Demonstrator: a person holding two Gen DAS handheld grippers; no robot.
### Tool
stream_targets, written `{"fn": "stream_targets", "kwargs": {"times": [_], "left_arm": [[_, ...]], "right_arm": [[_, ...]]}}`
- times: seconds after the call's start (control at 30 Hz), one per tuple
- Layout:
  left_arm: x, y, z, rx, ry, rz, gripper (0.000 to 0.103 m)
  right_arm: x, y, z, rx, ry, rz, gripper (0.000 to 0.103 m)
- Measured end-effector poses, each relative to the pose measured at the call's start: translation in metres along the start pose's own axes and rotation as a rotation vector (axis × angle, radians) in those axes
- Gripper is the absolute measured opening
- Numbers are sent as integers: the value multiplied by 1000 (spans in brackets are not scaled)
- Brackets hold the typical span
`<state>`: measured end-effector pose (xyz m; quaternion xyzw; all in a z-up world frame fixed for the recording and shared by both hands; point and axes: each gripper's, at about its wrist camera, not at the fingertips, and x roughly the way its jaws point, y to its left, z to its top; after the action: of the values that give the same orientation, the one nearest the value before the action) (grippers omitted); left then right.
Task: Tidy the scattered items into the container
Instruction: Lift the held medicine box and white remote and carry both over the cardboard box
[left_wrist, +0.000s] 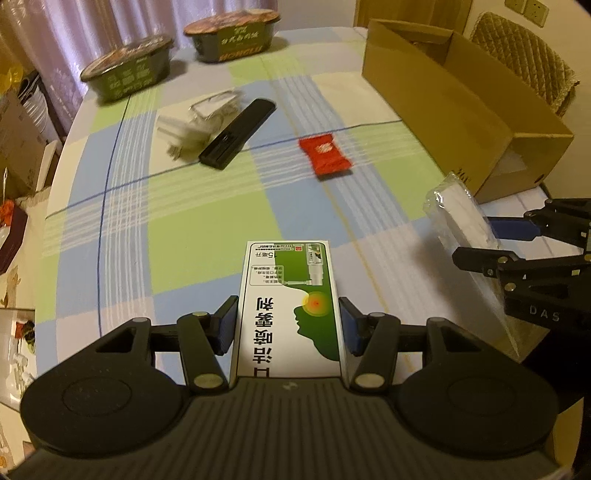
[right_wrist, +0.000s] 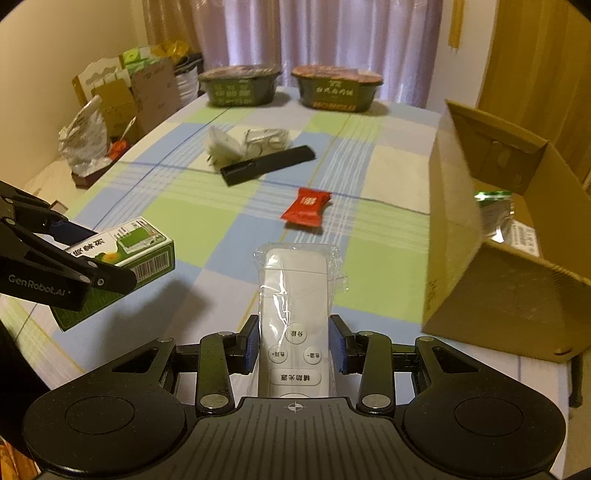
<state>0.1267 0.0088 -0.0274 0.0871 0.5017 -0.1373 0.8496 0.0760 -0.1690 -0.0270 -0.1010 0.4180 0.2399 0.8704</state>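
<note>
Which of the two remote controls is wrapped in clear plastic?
The white remote, held by the right gripper; the black remote lies bare on the table.

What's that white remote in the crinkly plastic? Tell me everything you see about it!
The white remote is slim with rounded corners, sealed in a clear, wrinkled plastic bag. Round and oblong buttons with Chinese writing show near its lower end. The right hand-held gripper is shut on it, blue pads pressing both long sides. It points forward above the checked tablecloth, near the open cardboard box. The left view also shows it, blurred.
</note>
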Motion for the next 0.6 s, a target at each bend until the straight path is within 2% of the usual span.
{"fn": "stream_targets", "kwargs": {"times": [0.6], "left_arm": [[-16, -54, 60, 84, -87, -51, 51]], "right_arm": [[-46, -47, 26, 58, -110, -67, 41]]}}
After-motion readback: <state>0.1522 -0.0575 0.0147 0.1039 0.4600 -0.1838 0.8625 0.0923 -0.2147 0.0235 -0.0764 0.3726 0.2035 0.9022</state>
